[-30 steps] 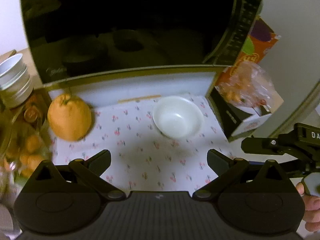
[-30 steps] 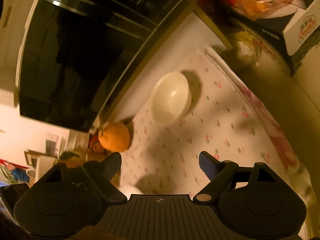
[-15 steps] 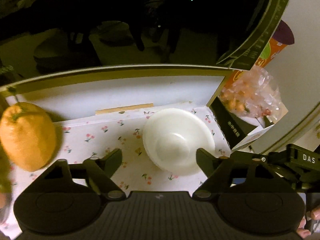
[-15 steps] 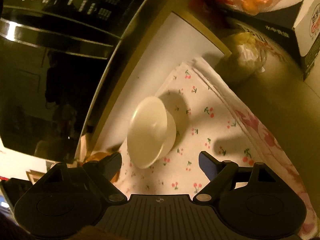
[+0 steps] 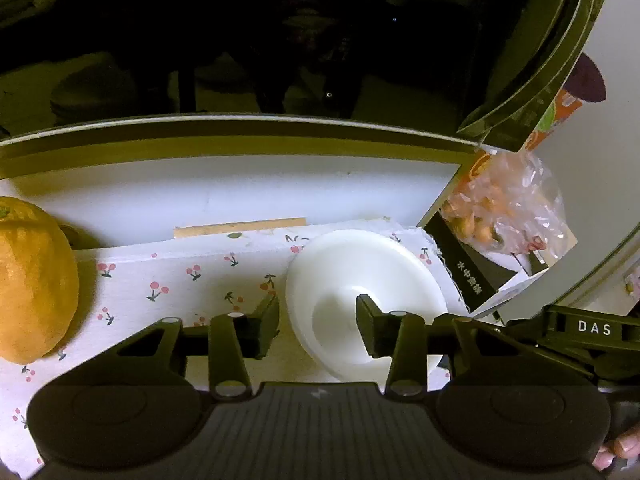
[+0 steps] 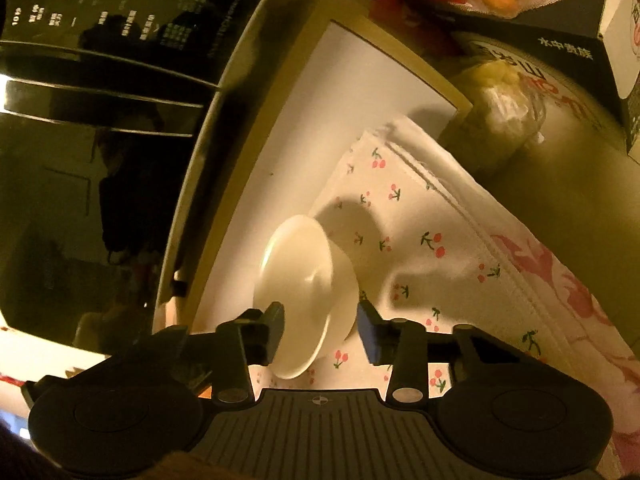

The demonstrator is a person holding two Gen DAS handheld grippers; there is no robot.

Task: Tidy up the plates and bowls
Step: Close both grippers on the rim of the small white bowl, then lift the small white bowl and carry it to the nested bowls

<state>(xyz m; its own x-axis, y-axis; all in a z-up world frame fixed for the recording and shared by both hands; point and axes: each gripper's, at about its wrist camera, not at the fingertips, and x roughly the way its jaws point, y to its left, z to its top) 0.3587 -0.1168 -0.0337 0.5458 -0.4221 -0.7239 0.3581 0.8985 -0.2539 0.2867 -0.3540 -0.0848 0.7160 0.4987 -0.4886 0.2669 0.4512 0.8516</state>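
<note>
White ceramic bowl (image 5: 362, 300) sits on the cherry-print cloth (image 5: 192, 280), just in front of the microwave (image 5: 280, 40) and beside the black carton (image 5: 472, 276). Left gripper (image 5: 318, 320) straddles the bowl's near rim: one finger outside on the cloth, the other finger inside the bowl. Jaws closing, rim wall between them; pads don't look pressed on it yet. Right gripper (image 6: 322, 328) also closing, with the bowl (image 6: 308, 292) between its jaws: left finger at the rim edge, blue-padded finger near the foot. Contact here is hard to judge, view is dim and warped; probably not clamped yet.

Risks: both grippers pinching one glossy bowl from different sides could tip or twist it. A thin rim pinch may slip on lift. If the cloth drags, the bowl could knock the orange citrus fruit (image 5: 34, 280) off to the left of the bowl, or the carton.
</note>
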